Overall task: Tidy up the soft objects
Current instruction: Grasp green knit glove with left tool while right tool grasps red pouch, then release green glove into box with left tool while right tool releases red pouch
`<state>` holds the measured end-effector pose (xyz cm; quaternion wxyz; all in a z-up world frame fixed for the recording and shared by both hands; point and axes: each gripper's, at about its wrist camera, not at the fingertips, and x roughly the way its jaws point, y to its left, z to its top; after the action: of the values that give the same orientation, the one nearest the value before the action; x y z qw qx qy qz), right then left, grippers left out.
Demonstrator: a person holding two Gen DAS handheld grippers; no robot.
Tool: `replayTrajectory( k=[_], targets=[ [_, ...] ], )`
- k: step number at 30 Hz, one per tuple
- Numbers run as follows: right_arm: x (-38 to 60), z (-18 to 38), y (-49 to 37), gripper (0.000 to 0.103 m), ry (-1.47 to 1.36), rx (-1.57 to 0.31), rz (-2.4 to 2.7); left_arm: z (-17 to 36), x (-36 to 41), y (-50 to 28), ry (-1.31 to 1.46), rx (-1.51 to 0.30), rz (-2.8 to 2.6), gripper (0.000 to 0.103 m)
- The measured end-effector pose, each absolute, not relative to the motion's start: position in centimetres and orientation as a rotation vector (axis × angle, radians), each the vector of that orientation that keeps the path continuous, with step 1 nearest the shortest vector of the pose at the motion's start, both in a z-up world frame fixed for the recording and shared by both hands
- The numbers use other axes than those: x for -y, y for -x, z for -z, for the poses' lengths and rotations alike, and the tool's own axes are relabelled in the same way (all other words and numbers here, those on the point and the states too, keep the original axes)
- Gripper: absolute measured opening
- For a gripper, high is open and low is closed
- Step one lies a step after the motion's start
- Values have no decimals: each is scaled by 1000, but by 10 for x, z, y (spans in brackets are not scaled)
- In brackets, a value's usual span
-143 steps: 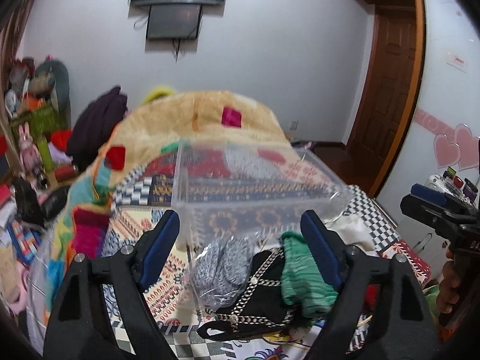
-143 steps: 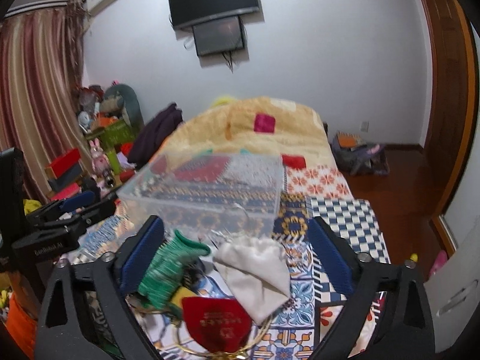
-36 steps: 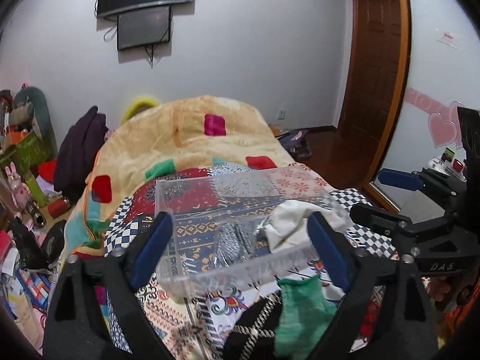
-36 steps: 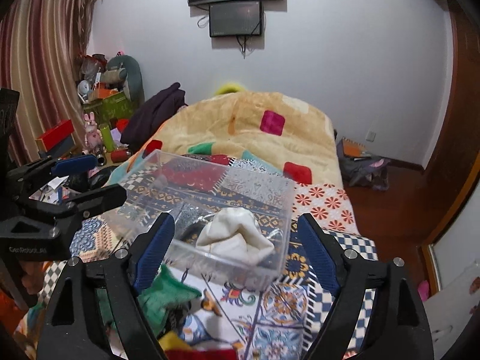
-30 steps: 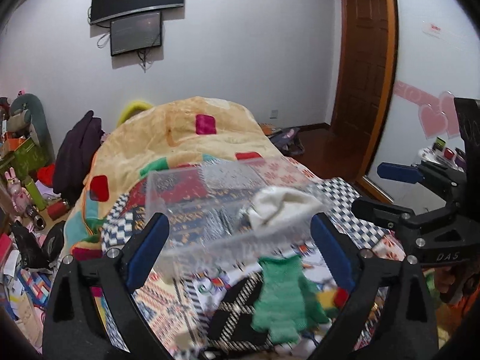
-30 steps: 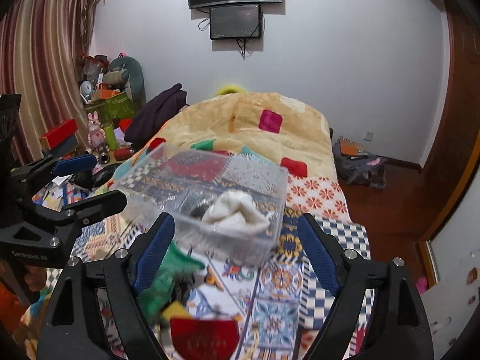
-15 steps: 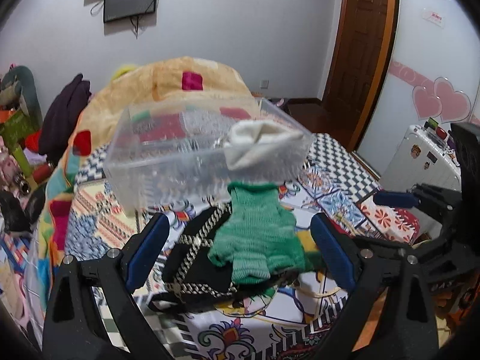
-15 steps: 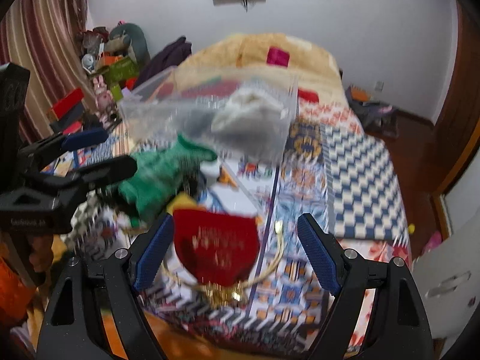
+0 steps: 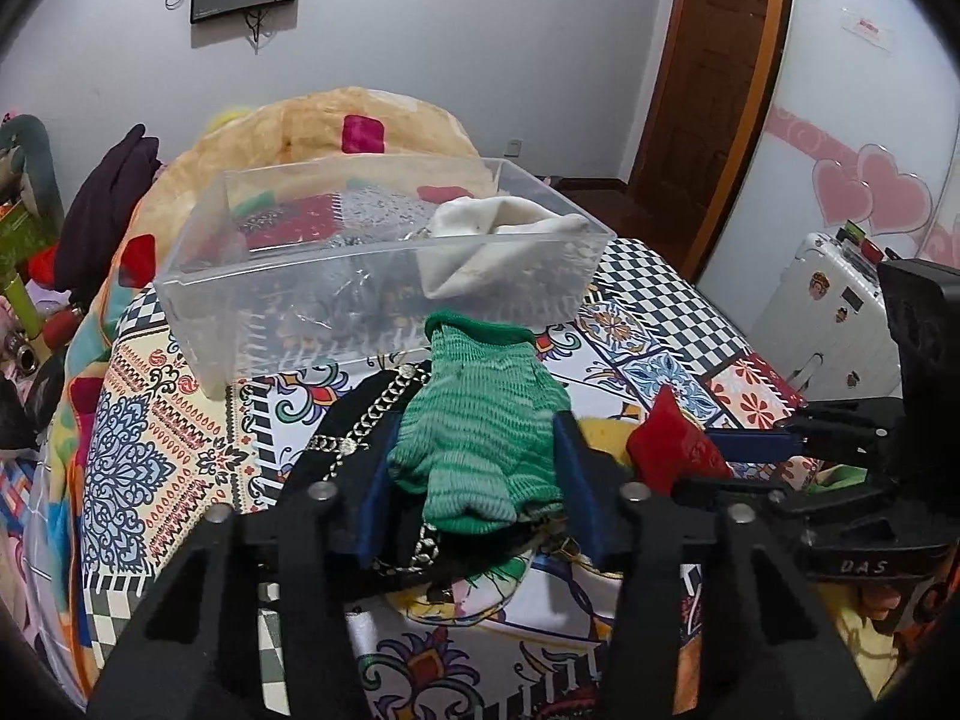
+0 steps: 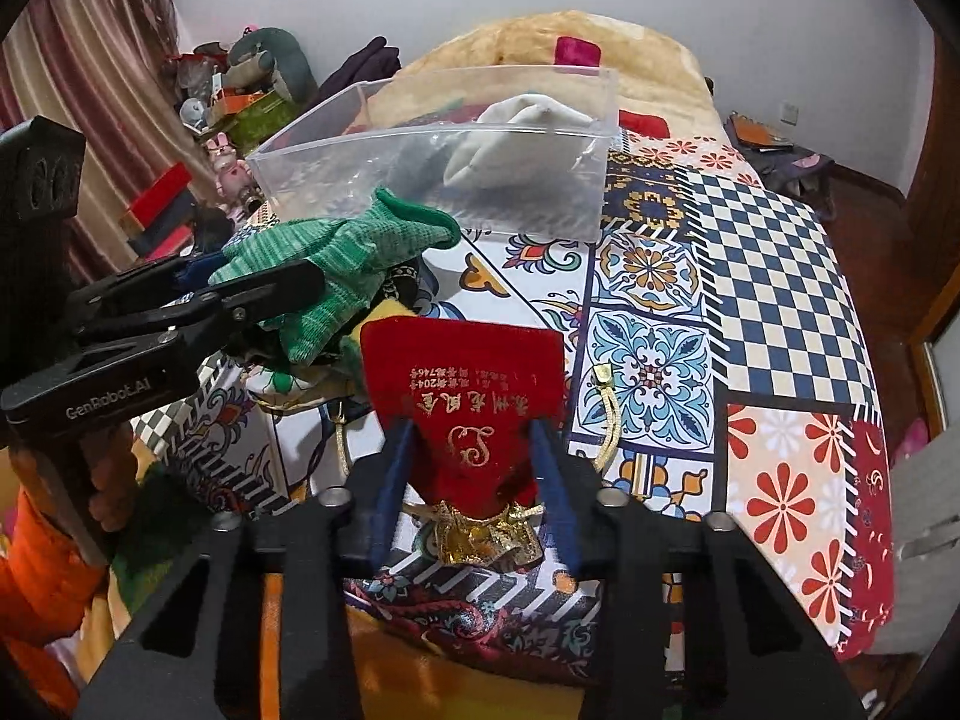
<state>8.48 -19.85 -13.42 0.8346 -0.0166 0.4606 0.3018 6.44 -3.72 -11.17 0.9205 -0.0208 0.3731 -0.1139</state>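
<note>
Claws close on two soft items above a patchwork bedspread (image 10: 654, 324): the left claw (image 9: 474, 483) pinches a green knitted glove (image 9: 480, 420), the right claw (image 10: 474, 480) a red velvet pouch (image 10: 468, 384). Beyond them, a clear plastic bin (image 9: 252, 294) on the bed holds a cream cloth bag (image 9: 492, 228).

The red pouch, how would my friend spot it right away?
Find the clear plastic box on the patchwork bed. Nearer than it, beside the green knitted glove, lies the red pouch: the only velvety red thing with gold writing and a gold drawstring.
</note>
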Motion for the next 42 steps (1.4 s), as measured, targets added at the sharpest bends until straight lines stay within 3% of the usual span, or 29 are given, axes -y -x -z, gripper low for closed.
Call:
replayTrajectory(
  k=[2, 8, 29, 42],
  targets=[
    [199, 132, -84, 25, 44, -965, -632, 110, 37, -63, 41, -756, 242, 32],
    [205, 119, -78, 20, 54, -914, -621, 98, 36, -52, 36, -701, 249, 26],
    [184, 25, -121, 19, 32, -608, -562, 20, -14, -60, 91, -471, 165, 25],
    [141, 26, -168, 19, 84, -580, -574, 21, -41, -116, 90, -470, 115, 25]
  ],
)
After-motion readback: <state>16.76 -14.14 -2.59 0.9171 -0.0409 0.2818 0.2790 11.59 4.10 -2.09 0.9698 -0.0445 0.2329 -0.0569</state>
